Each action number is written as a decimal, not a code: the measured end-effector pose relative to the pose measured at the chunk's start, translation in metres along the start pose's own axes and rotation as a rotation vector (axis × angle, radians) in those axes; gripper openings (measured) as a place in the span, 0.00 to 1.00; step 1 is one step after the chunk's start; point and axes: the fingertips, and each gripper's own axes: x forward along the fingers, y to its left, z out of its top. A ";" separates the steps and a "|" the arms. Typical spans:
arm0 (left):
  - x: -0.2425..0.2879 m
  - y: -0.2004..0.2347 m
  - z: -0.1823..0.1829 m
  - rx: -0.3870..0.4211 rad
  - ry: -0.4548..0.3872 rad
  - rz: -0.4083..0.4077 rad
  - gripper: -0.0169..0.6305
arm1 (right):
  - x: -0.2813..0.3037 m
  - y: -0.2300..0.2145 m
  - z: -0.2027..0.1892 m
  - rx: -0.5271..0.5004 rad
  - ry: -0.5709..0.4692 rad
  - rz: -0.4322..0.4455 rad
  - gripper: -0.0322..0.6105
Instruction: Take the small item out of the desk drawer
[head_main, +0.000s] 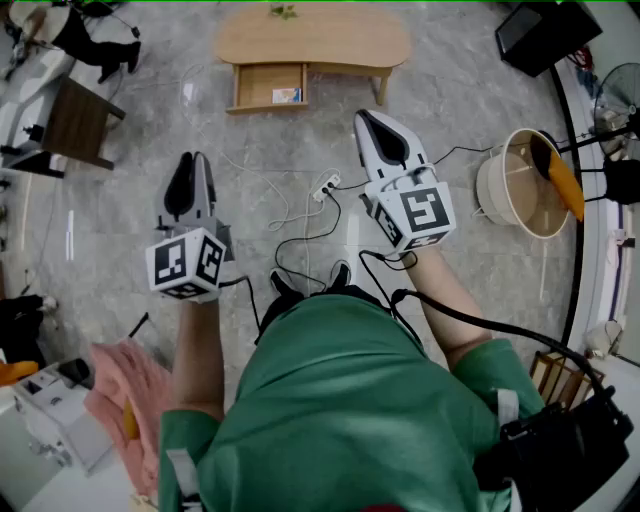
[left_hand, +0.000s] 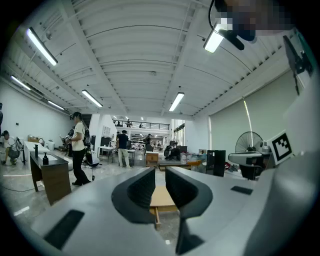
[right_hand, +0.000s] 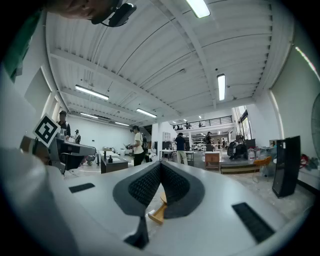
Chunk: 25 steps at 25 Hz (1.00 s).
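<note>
Facing one drawer (head_main: 262, 86), two grippers (head_main: 191, 162) (head_main: 374, 120)

green short-sleeved shirt (head_main: 330, 400), black trailing cable (head_main: 480, 325)

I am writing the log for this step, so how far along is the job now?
Done: the desk drawer already stands open, with the small item lying inside. In hand: nothing; the left gripper and right gripper are both empty and well short of the desk. Left: approach, grasp the item, lift it out.
</note>
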 end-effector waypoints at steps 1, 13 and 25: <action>0.001 0.002 0.000 -0.001 0.002 -0.001 0.14 | 0.002 0.001 0.001 -0.001 0.001 -0.001 0.08; -0.016 0.081 0.008 -0.016 -0.006 -0.033 0.14 | 0.031 0.049 0.002 0.018 0.016 -0.096 0.09; -0.051 0.182 0.002 -0.065 -0.022 -0.061 0.14 | 0.052 0.127 0.004 0.029 0.035 -0.197 0.09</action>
